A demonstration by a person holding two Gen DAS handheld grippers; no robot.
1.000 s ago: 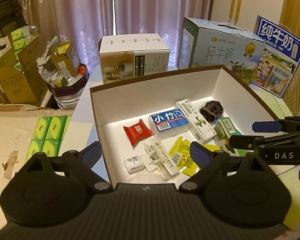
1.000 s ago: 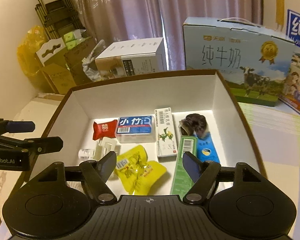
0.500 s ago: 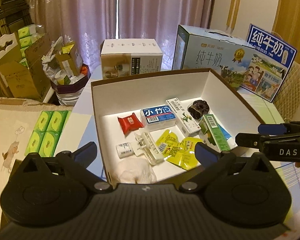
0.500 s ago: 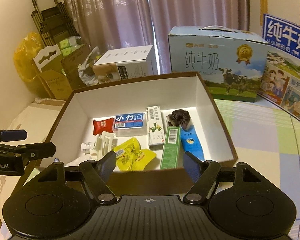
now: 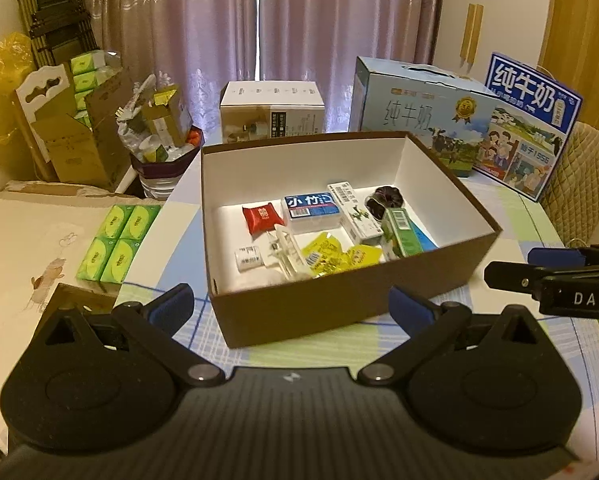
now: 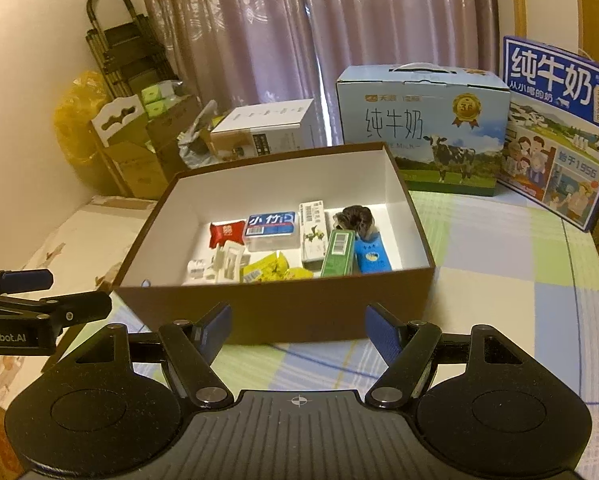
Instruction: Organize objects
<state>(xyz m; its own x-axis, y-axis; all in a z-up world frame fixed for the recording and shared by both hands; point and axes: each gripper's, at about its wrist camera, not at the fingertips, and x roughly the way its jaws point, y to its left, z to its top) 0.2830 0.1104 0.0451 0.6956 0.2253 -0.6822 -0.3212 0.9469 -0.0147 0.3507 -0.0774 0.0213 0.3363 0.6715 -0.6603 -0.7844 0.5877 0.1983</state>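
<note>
A brown box with a white inside (image 5: 339,308) (image 6: 283,320) stands on the checked tablecloth. It holds several small items: a red packet (image 5: 261,218) (image 6: 225,232), a blue-label tissue pack (image 5: 311,210) (image 6: 271,226), a white carton (image 5: 353,212), a green carton (image 6: 337,254), yellow packets (image 5: 331,254) (image 6: 271,270), a white clip (image 5: 283,250) and a dark hair tie (image 5: 385,198) (image 6: 355,216). My left gripper (image 5: 291,312) is open and empty, in front of the box. My right gripper (image 6: 297,330) is open and empty, also in front of it.
Two blue milk cartons (image 5: 423,114) (image 5: 533,128) and a white box (image 5: 271,114) stand behind the brown box. Green tissue packs (image 5: 117,238) lie to its left. Cardboard boxes (image 5: 79,132) and a full bin (image 5: 159,160) stand at the far left.
Both grippers have pulled back and away from the box. They were over its inside and are now in front of its near wall. Both stay open and empty.
</note>
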